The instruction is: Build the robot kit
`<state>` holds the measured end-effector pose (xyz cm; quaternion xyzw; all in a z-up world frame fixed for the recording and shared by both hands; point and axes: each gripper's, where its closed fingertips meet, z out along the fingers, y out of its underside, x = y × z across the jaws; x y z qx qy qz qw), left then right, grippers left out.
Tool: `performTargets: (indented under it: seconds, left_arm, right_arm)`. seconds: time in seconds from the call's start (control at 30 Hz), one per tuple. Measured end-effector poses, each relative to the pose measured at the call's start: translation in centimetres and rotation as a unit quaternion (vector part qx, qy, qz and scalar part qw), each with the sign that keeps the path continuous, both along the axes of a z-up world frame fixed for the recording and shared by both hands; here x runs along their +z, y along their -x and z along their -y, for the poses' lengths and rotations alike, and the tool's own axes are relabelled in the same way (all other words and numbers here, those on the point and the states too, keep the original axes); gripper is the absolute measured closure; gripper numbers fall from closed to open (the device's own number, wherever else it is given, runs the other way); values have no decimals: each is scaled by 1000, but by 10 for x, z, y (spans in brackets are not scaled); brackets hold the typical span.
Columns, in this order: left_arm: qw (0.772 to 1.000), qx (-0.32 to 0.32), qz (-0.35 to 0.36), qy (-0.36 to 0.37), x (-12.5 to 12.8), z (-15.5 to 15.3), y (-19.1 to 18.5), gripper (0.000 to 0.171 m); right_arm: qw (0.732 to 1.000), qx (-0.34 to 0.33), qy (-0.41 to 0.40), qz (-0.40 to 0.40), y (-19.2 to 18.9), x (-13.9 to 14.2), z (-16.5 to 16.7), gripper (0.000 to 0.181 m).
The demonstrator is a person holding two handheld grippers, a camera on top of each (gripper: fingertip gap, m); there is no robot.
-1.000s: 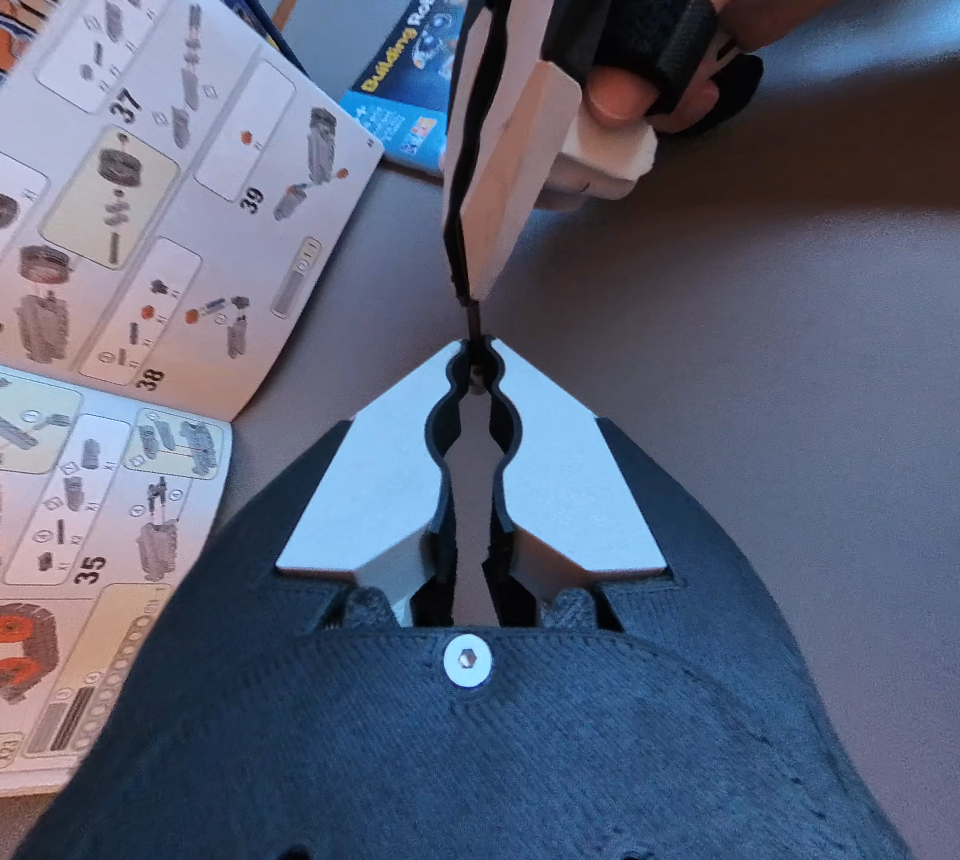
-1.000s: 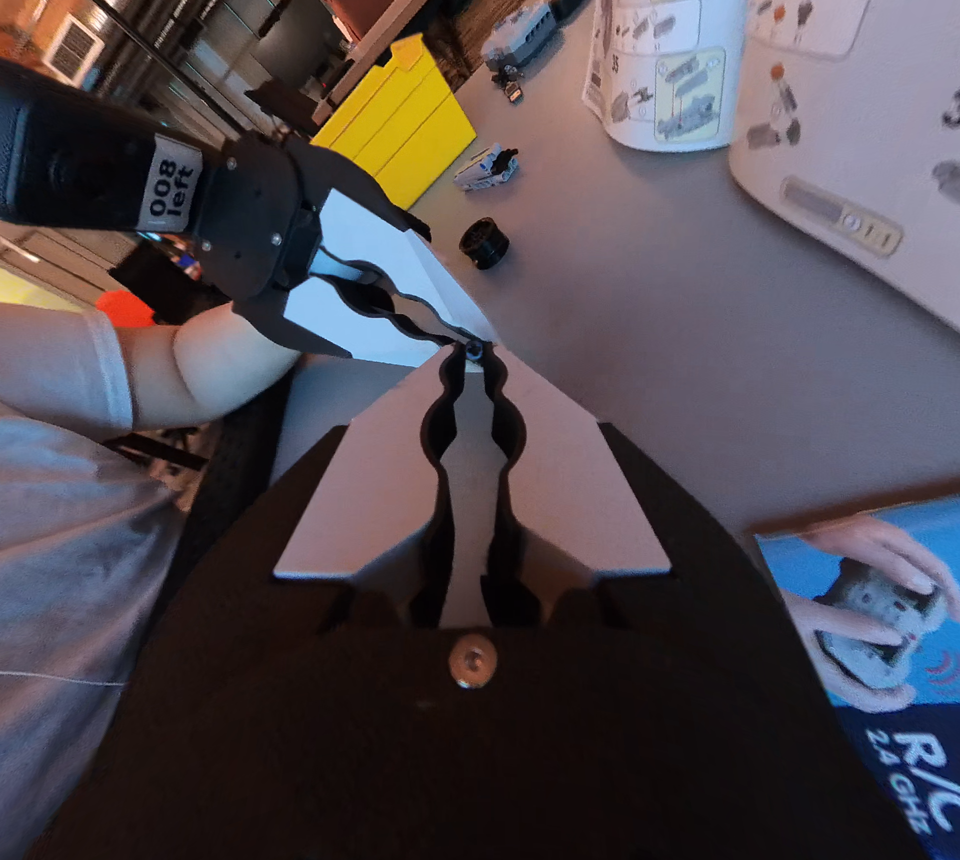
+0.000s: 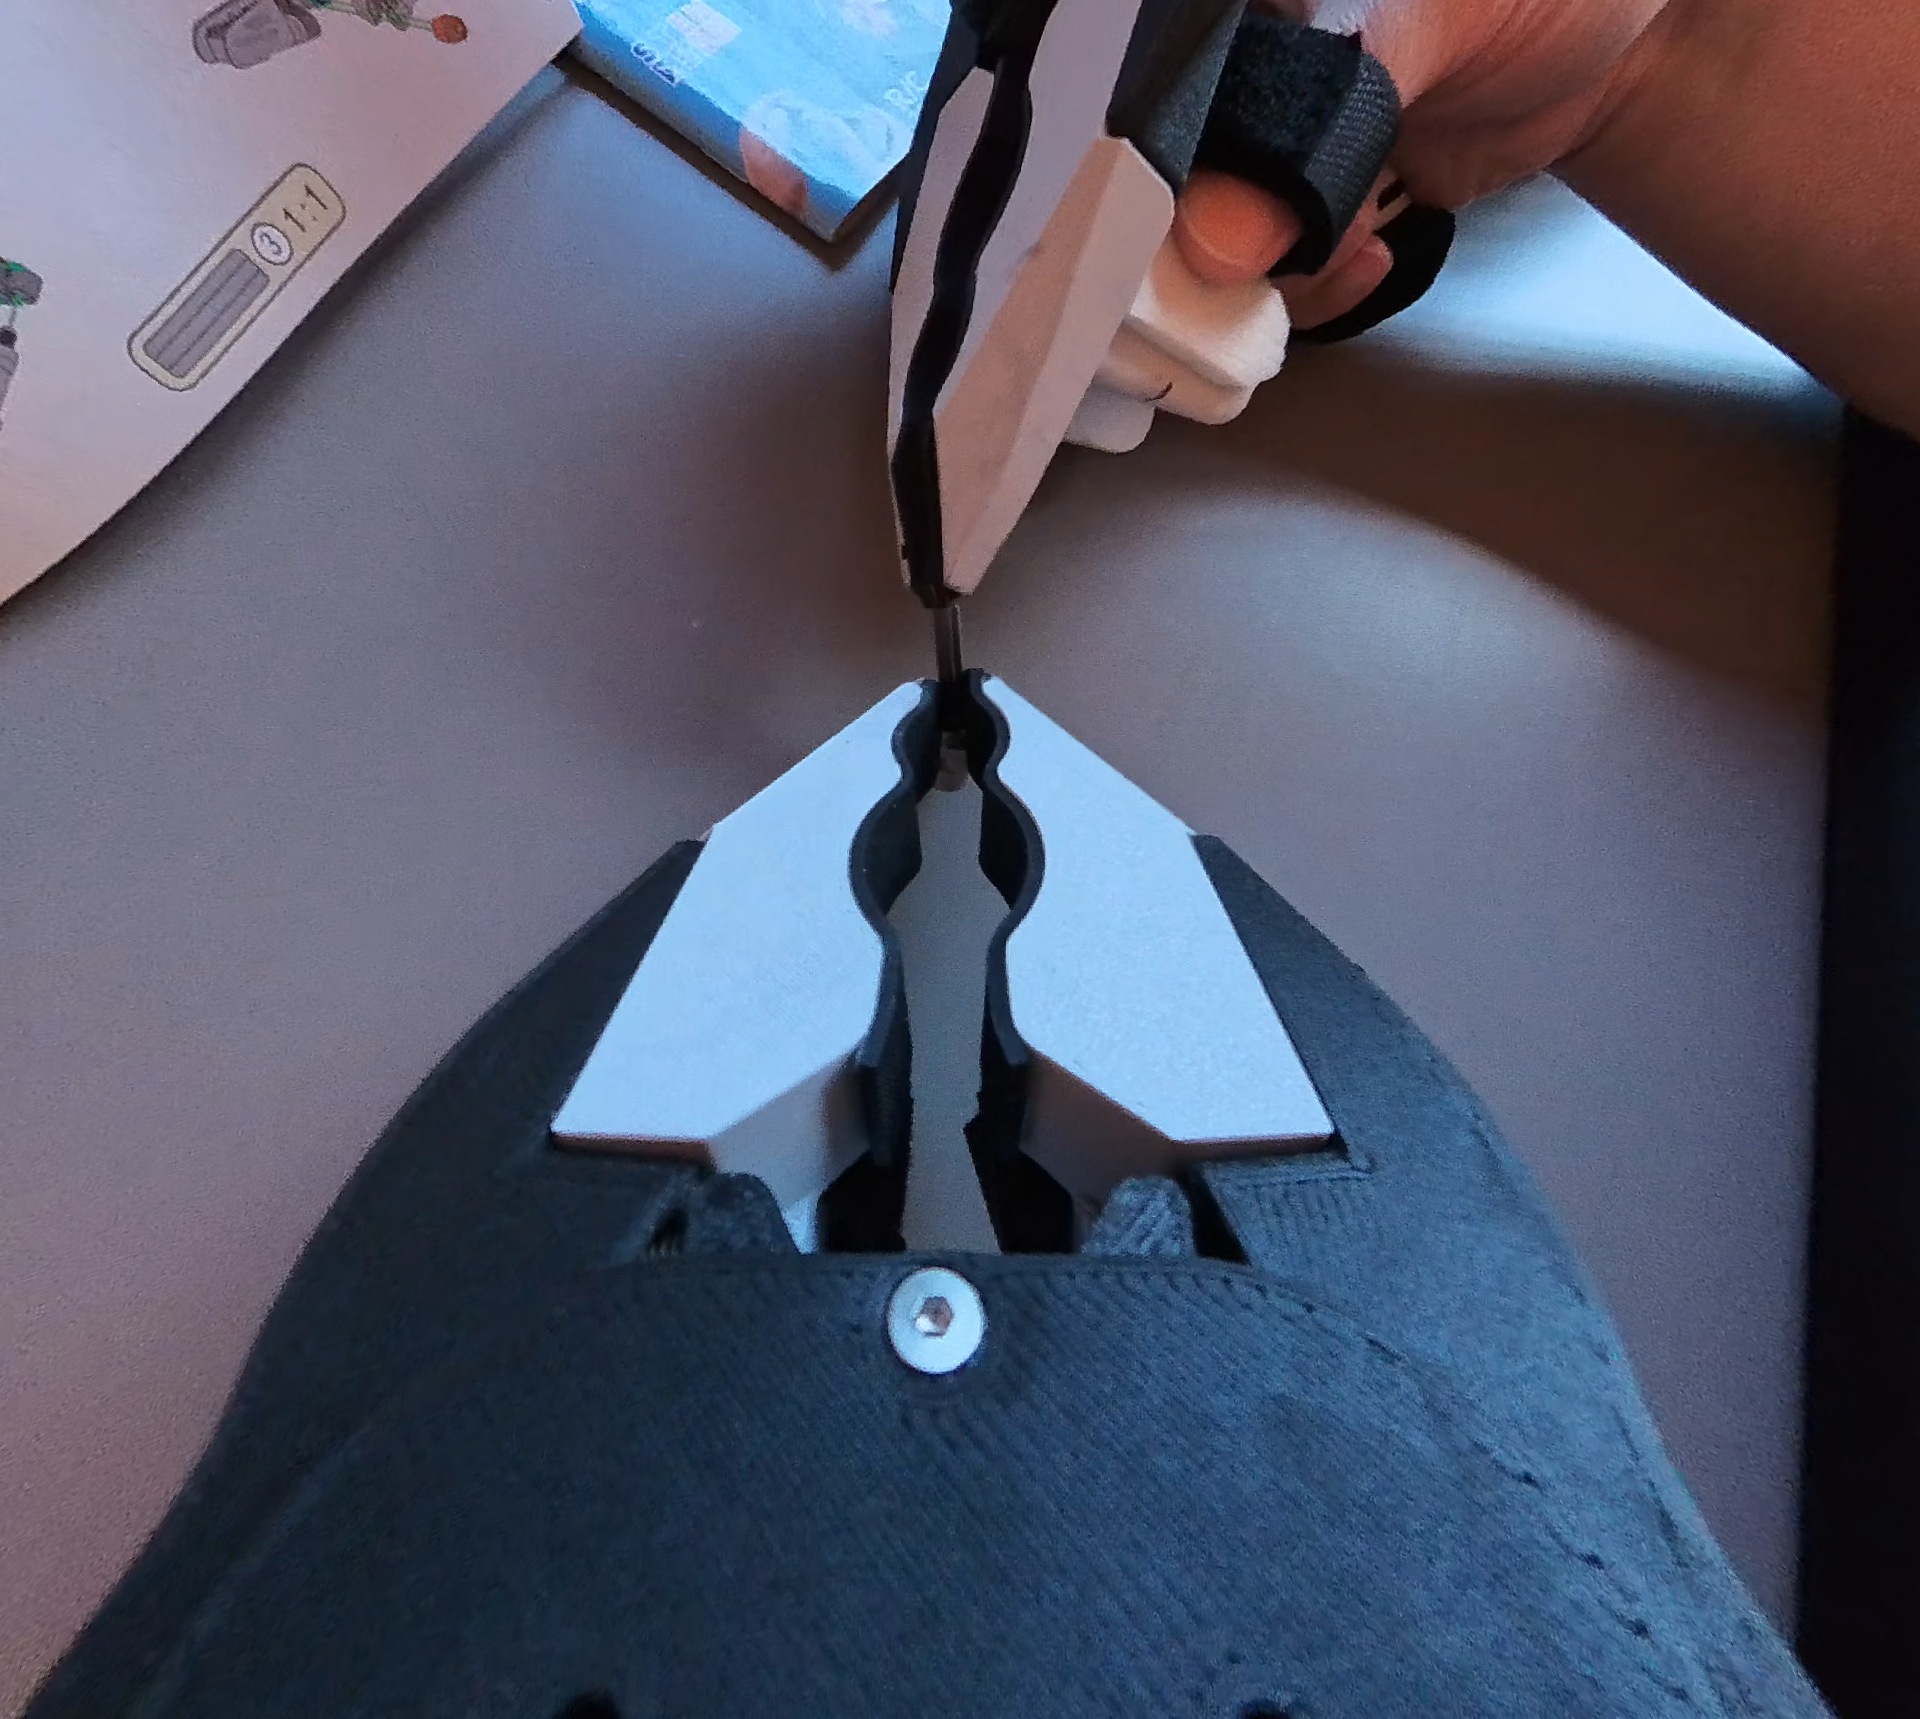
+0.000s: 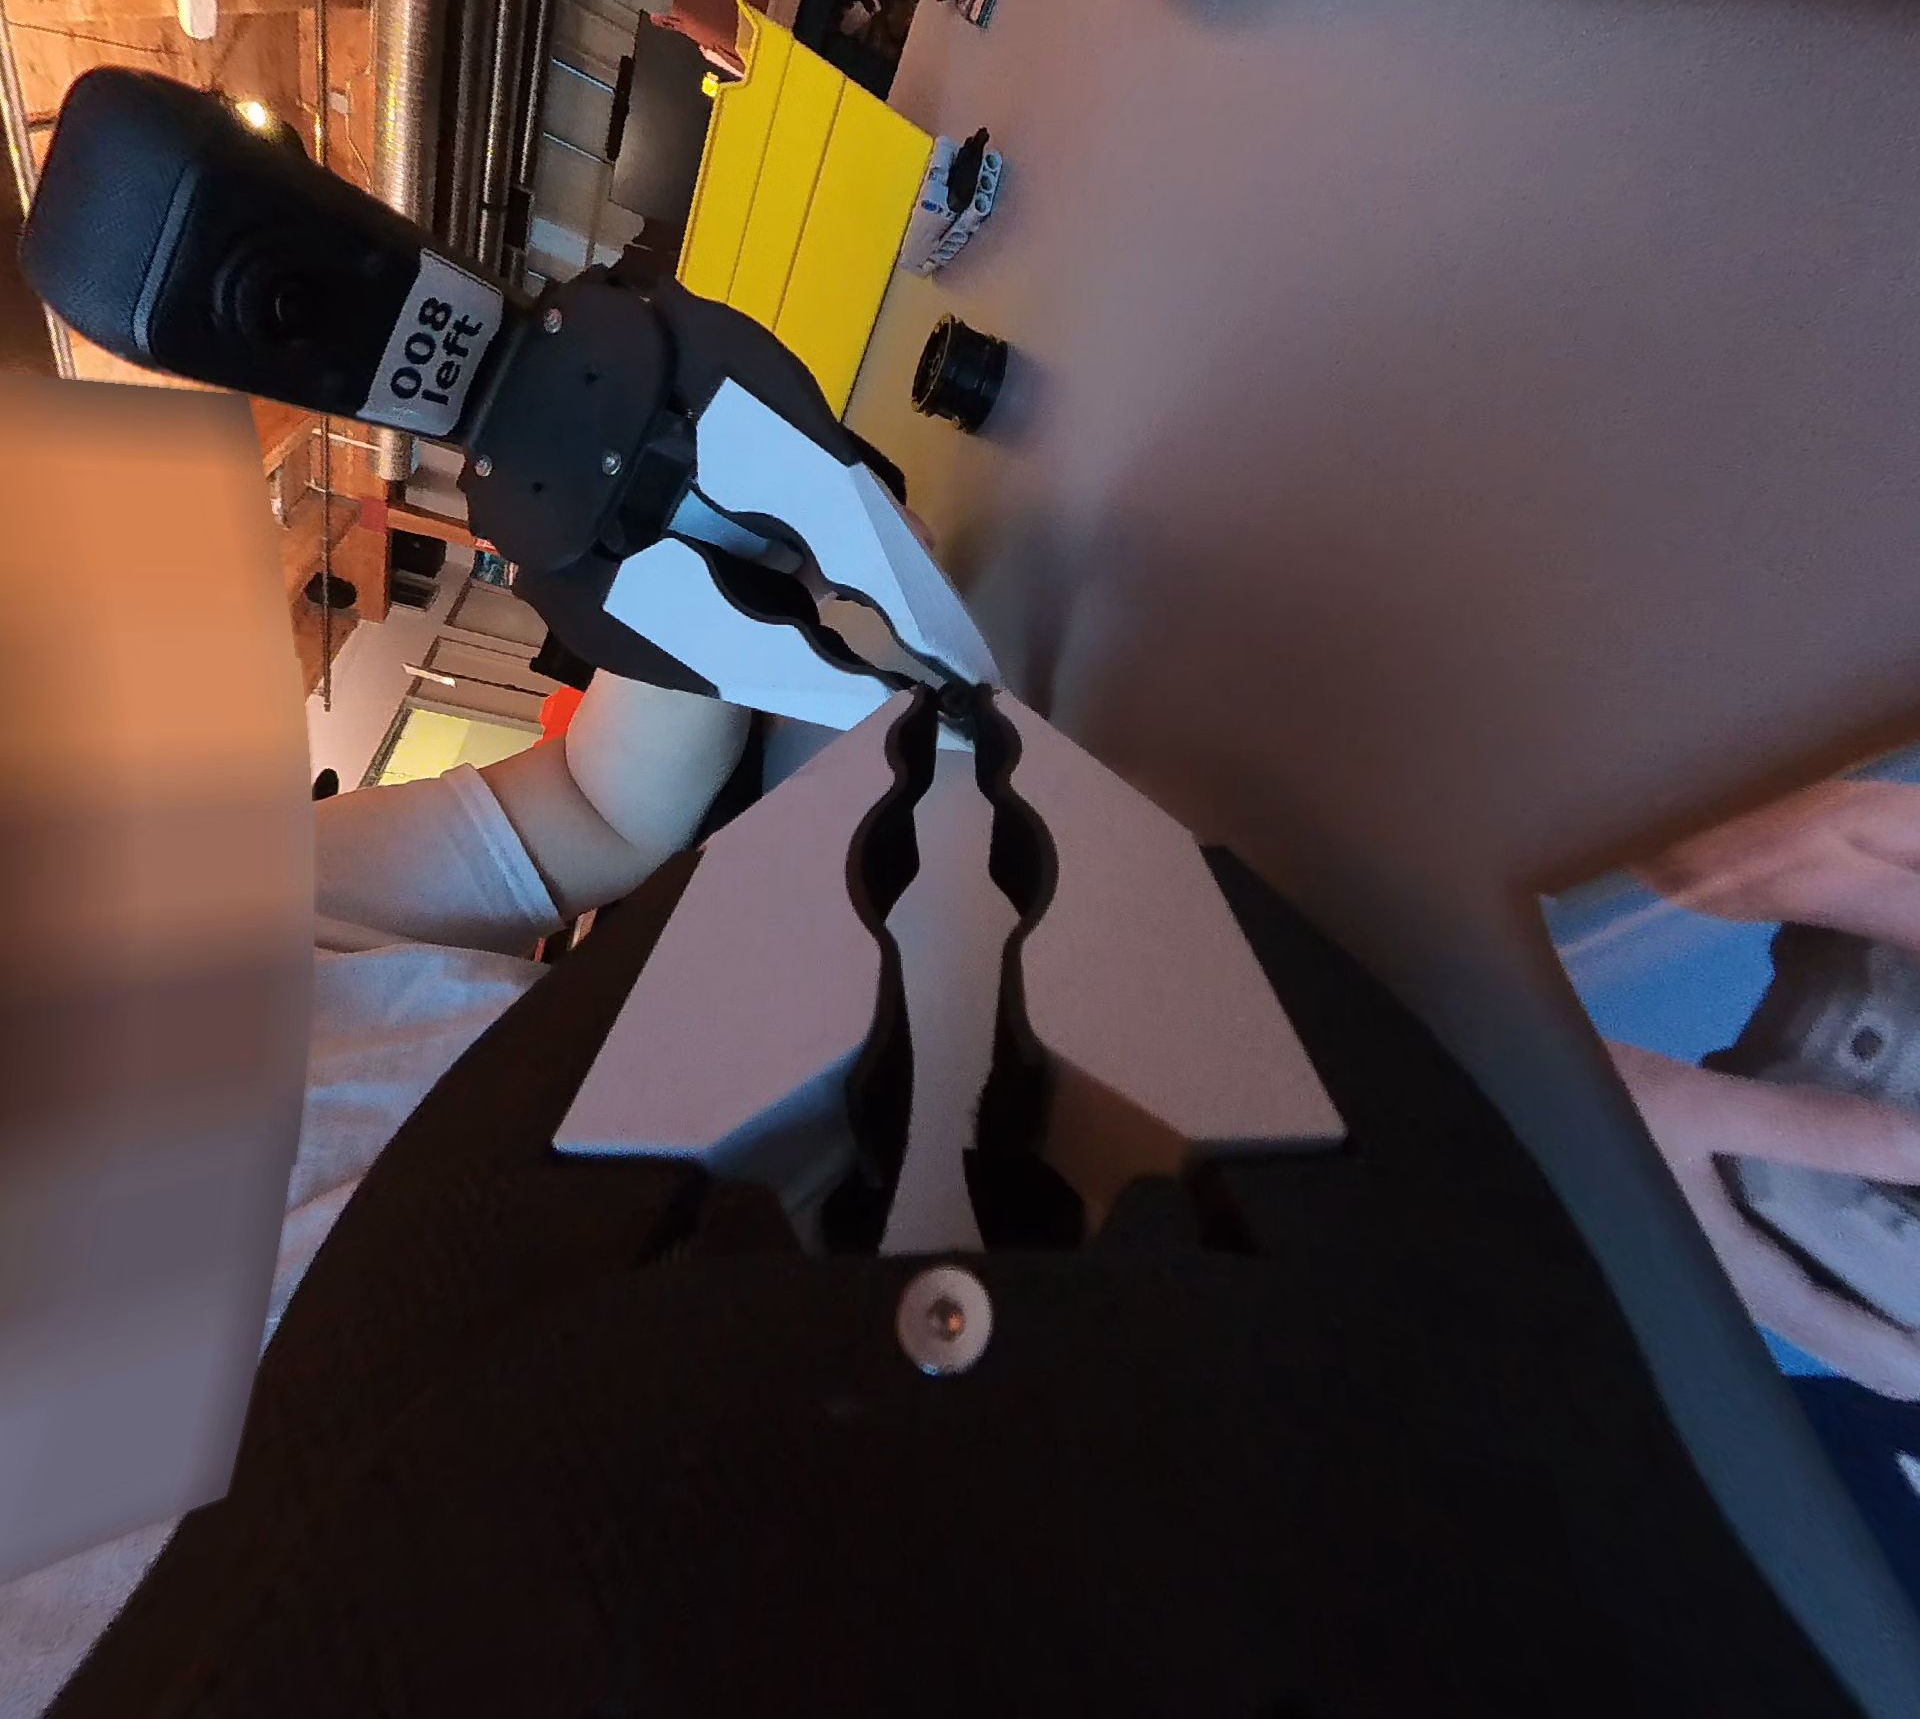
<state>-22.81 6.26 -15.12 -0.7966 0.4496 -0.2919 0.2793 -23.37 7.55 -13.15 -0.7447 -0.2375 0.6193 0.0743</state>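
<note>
In the left wrist view my left gripper (image 3: pixel 951 705) is shut on a small grey piece (image 3: pixel 948 760) pinched at its tips. A thin black axle (image 3: pixel 948 643) runs from that piece up into the tips of my right gripper (image 3: pixel 928 573), which comes down from above and is shut on the axle. The two grippers meet tip to tip above the brown table (image 3: pixel 1351 734). In the right wrist view my right gripper (image 4: pixel 956 701) is shut on the axle's dark end, and the left gripper (image 4: pixel 920 682) reaches in from the left. The axle is mostly hidden there.
An open instruction booklet (image 3: pixel 208 163) and a blue box (image 3: pixel 748 7) lie at the far left. A black wheel (image 4: pixel 961 373), a small grey-white assembly (image 4: pixel 961 209) and yellow bins (image 4: pixel 810 194) lie beyond the left gripper. A person's hand (image 3: pixel 1558 59) holds the right gripper. My left and right fingertips are right by each other.
Both grippers have stayed tip to tip on the axle. The left view has shifted right, so the booklet lies farther left. The right gripper has rolled somewhat.
</note>
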Motion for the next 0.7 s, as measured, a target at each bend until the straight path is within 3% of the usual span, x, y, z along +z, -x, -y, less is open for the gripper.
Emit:
performTargets:
  seconds: [0.7]
  left_arm:
    - [995, 11, 57, 81, -3, 1, -4, 170]
  right_arm:
    - [999, 5, -40, 20, 0, -3, 0, 175]
